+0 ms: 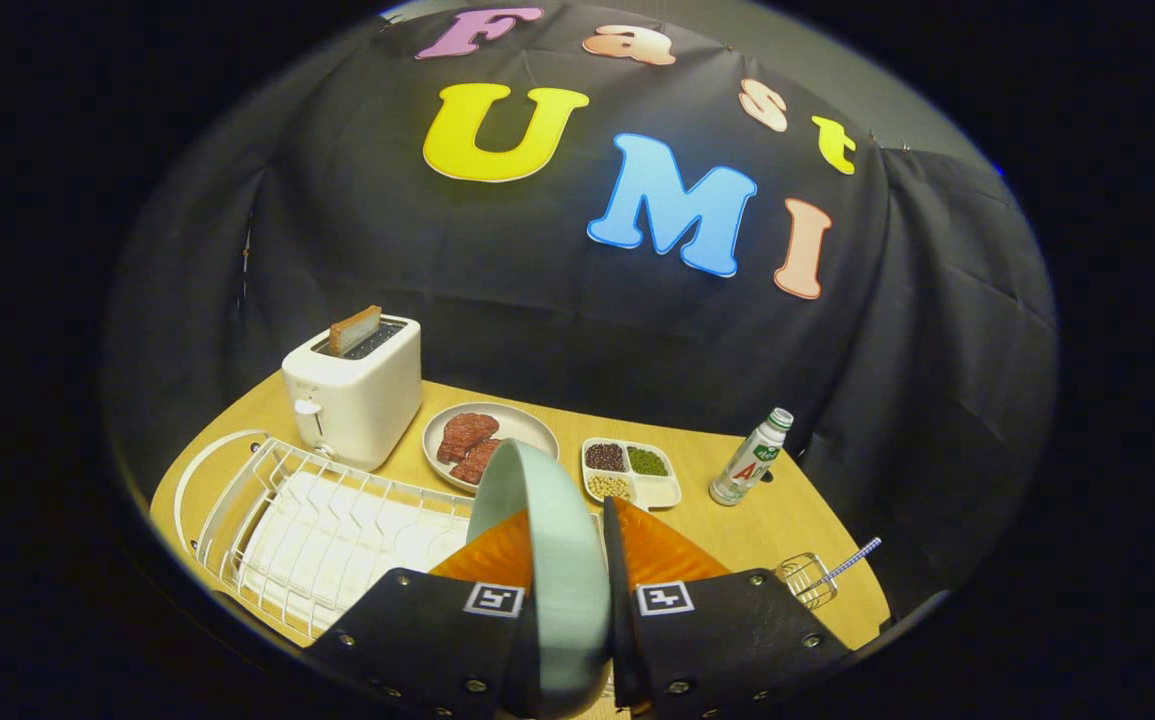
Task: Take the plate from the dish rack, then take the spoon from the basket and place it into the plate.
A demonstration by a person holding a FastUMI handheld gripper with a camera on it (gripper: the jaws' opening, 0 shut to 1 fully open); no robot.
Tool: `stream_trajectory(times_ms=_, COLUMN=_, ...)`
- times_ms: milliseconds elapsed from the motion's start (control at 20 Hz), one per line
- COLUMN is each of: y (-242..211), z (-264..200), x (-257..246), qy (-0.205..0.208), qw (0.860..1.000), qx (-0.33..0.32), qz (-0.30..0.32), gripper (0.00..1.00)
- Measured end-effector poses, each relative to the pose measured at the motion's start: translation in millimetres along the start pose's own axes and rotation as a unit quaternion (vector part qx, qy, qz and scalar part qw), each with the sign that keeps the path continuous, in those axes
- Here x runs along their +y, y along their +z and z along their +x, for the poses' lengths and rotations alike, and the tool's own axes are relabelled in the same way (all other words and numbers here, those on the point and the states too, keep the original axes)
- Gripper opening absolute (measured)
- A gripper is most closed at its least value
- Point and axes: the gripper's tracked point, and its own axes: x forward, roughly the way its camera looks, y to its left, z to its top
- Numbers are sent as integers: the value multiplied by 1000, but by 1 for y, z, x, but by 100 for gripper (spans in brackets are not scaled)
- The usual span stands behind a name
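While one pale green plate (547, 560) stands on edge, the gripper (565, 545) clamps it between both fingers above one white dish rack (317, 520). One basket (805, 578) holds one spoon (852, 560).

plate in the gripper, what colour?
Pale mint green plate, clamped on edge by the gripper; gripper view.

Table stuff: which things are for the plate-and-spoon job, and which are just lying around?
For the job:
plate, gripped on edge by the hand-held gripper
dish rack
basket with spoon

Just lying around:
toaster with bread
meat dish
bean tray
bottle
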Motion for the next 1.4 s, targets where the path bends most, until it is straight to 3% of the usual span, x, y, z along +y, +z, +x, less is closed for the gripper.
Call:
stream_trajectory(times_ms=550, y=-5, z=-102, x=-46, qy=-1, qw=999, qx=-45, qz=-20, gripper=27)
stream_trajectory(times_ms=900, y=-73, z=-146, x=-70, qy=26, qw=1000, qx=-12, qz=5, gripper=27)
stream_trajectory(times_ms=1400, y=-160, z=-144, x=-80, qy=61, qw=994, qx=59, qz=67, gripper=27)
